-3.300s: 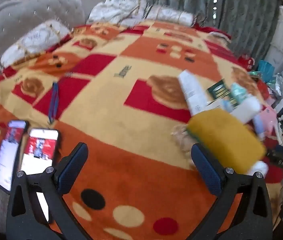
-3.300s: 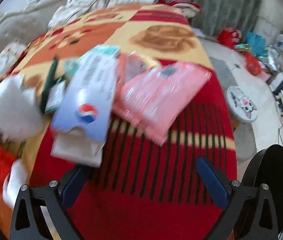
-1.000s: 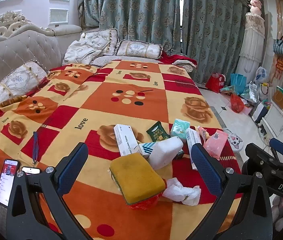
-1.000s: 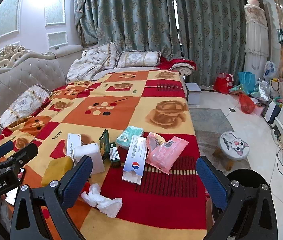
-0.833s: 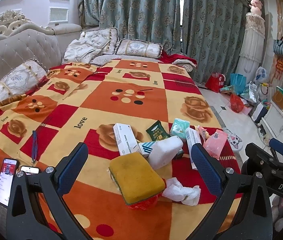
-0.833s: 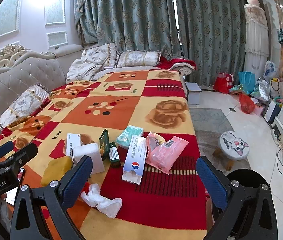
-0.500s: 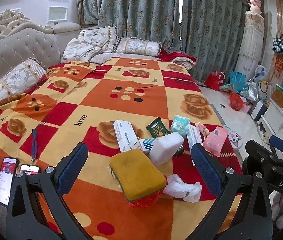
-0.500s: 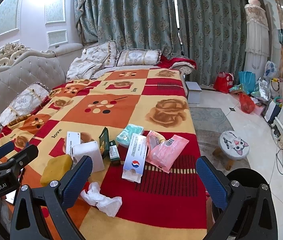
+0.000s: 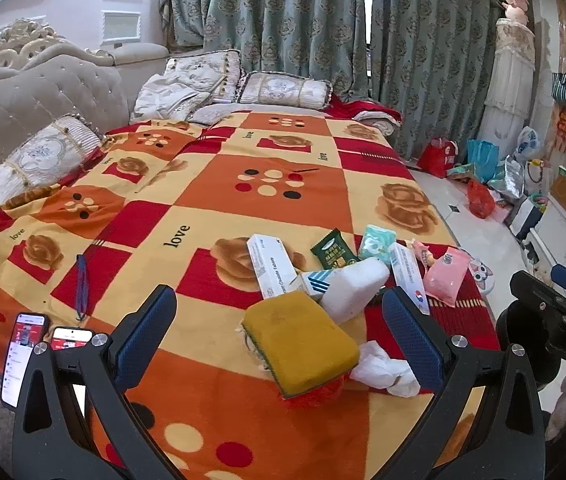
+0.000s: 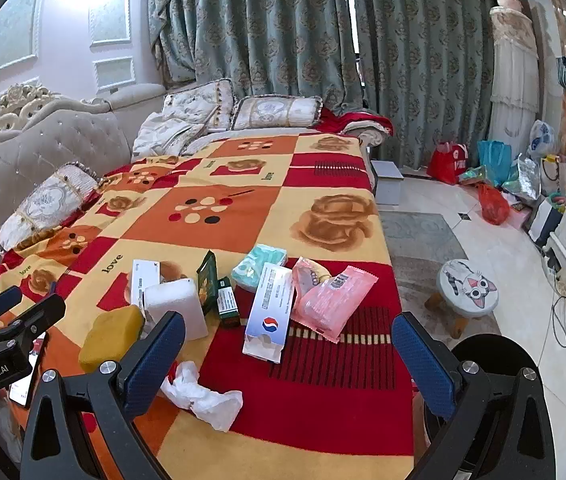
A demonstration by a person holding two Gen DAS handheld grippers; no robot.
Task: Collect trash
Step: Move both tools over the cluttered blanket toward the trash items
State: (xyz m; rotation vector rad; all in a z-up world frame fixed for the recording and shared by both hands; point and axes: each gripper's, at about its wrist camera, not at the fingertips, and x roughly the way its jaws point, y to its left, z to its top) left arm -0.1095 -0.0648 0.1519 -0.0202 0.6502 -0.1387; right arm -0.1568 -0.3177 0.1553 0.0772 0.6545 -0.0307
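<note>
Trash lies on the patterned blanket (image 9: 267,196) near the bed's foot. A yellow sponge (image 9: 301,342) sits closest, with a crumpled white tissue (image 9: 385,368) beside it. Behind are a white foam block (image 10: 175,308), a white box (image 9: 269,266), a green packet (image 9: 329,248), a teal tissue pack (image 10: 259,266), a long Pepsi-marked wrapper (image 10: 271,310) and a pink packet (image 10: 333,300). My left gripper (image 9: 279,334) hangs open above the sponge, holding nothing. My right gripper (image 10: 289,356) is open too, above the blanket near the tissue (image 10: 203,396).
Two phones (image 9: 41,354) lie at the blanket's left edge by a blue pen (image 9: 80,286). Pillows (image 10: 275,112) and a headboard (image 9: 35,92) line the far side. A black round bin (image 10: 499,360), a cat stool (image 10: 467,286) and bags (image 10: 491,204) are on the floor to the right.
Both grippers have pulled back and up from close to the trash, so the whole bed shows. In the last second the views drift only slightly; both stay open.
</note>
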